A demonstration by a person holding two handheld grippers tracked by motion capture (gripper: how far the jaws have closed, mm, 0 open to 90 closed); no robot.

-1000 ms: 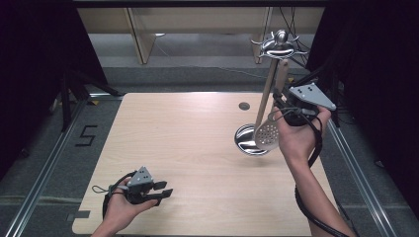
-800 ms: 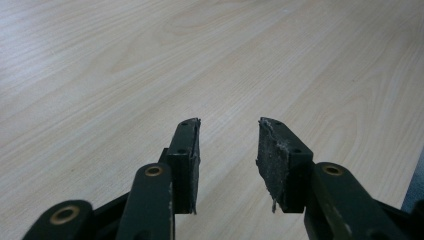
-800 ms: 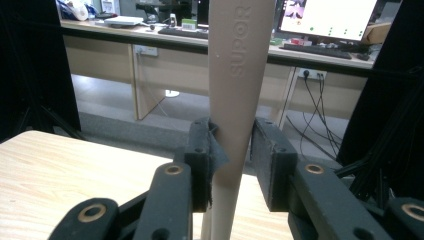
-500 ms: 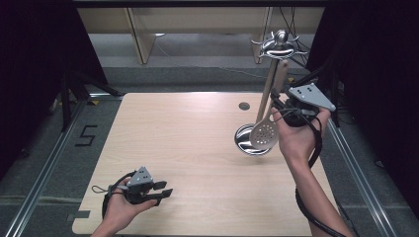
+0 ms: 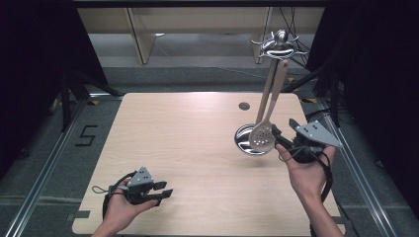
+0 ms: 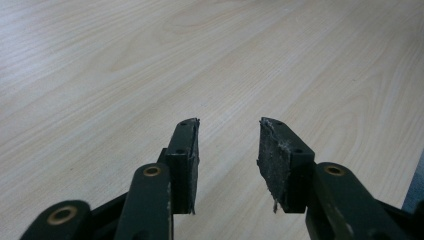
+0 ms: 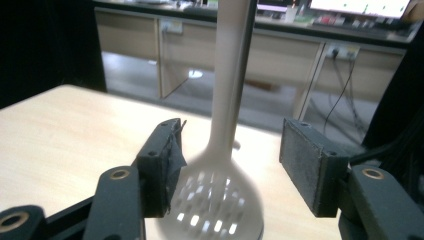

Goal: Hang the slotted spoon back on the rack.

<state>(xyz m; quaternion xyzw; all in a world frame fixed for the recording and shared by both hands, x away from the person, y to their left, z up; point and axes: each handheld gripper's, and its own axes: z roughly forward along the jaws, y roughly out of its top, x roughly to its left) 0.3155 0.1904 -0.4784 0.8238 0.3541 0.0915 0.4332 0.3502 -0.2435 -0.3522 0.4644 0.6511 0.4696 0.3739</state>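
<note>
Wooden table (image 5: 197, 143): right tool (image 5: 274, 136) just opened, seemingly clear of slotted spoon (image 5: 263, 138).

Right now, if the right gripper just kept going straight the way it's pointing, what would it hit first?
Most likely the slotted spoon hanging from the rack. The right gripper has just opened, and the spoon's bowl sits in line between its jaws, apparently unpinched. How much gap remains is hard to judge.

pale wooden table (image 5: 188, 143); small round grommet (image 5: 243, 105); floor marking "5" (image 5: 87, 135)
</note>
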